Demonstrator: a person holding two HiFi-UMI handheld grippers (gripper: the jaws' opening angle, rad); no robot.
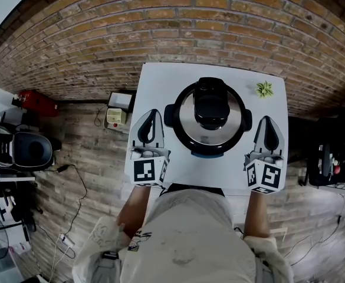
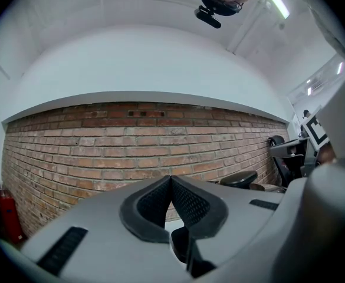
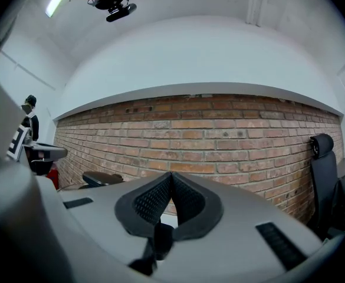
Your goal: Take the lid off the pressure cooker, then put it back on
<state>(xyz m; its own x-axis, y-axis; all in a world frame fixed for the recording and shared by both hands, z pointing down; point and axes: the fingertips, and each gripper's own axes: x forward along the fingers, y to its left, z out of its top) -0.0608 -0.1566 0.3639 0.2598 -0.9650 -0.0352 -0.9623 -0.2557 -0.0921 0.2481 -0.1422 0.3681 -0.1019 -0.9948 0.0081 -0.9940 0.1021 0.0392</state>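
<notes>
Left claw (image 1: 151, 115) and right claw (image 1: 266, 122) point level toward the far side, well apart, each with jaws closed together and empty, forearms extended behind them.

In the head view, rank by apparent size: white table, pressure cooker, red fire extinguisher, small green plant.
1. white table
2. pressure cooker
3. red fire extinguisher; it is down on the floor, farther from the camera, so its rank is less sure
4. small green plant
</notes>
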